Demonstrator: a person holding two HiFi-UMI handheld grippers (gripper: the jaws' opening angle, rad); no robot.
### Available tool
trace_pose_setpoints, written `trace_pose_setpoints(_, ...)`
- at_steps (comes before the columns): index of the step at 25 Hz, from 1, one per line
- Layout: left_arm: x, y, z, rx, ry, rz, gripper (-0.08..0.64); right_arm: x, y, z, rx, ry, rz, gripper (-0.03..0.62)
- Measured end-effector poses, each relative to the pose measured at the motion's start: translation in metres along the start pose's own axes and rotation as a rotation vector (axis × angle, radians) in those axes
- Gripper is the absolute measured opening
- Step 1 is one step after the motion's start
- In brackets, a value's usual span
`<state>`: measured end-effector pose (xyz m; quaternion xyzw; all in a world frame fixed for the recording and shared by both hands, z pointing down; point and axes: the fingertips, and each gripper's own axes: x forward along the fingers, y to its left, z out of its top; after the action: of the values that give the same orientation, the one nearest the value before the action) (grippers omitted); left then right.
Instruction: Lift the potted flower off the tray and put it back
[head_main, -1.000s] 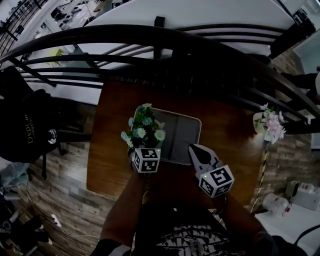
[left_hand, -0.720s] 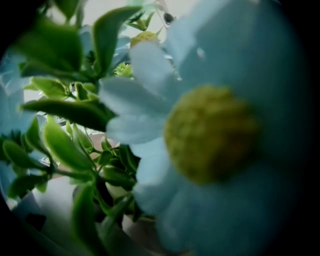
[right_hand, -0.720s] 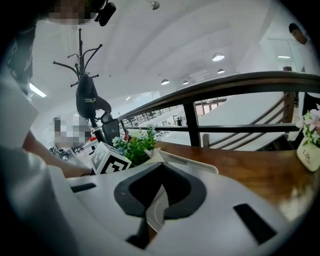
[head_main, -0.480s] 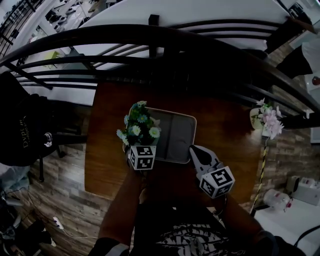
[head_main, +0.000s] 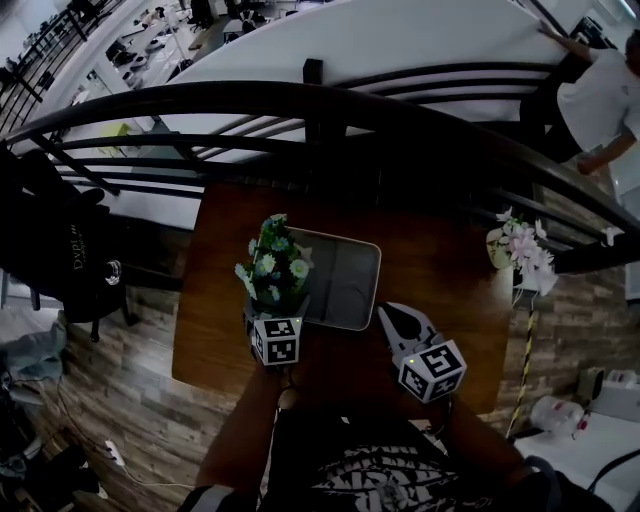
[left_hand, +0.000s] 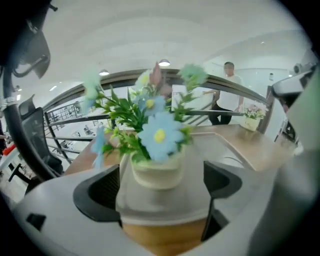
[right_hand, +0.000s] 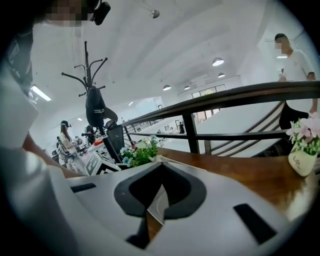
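Observation:
The potted flower (head_main: 272, 265) is a cream pot (left_hand: 156, 172) with blue and white blooms. It stands upright over the left rim of the grey tray (head_main: 345, 285) on the brown table. My left gripper (head_main: 275, 308) is shut on the pot, one jaw on each side of it (left_hand: 160, 185). I cannot tell whether the pot's base touches the tray (left_hand: 235, 150). My right gripper (head_main: 392, 318) hovers at the tray's near right corner, shut with nothing in it (right_hand: 152, 197). From there the flowers (right_hand: 139, 152) show to the left.
A second pot with pink flowers (head_main: 520, 250) stands at the table's right edge (right_hand: 305, 145). A dark curved railing (head_main: 320, 100) runs along the far side. A person (head_main: 600, 90) stands beyond it at top right. A black chair (head_main: 60, 250) is left of the table.
My left gripper and the pot have shifted slightly left and toward me relative to the tray. The right gripper has stayed by the tray's near right corner.

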<state>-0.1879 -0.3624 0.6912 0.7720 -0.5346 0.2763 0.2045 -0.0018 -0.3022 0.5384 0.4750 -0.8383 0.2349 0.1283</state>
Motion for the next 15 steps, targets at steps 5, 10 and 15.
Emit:
trace_pose_setpoints(5, -0.04, -0.018, -0.023, -0.03, 0.028, 0.012, 0.526, -0.031, 0.0, 0.003, -0.021, -0.018, 0.022, -0.002)
trace_pose_setpoints(10, -0.087, -0.034, -0.024, -0.09, 0.002, 0.055, 0.525, -0.065, -0.009, 0.006, -0.046, -0.039, 0.033, -0.002)
trace_pose_setpoints(15, -0.136, -0.049, -0.006, -0.137, -0.11, 0.138, 0.289, -0.091, -0.018, 0.003, -0.057, -0.055, 0.044, -0.002)
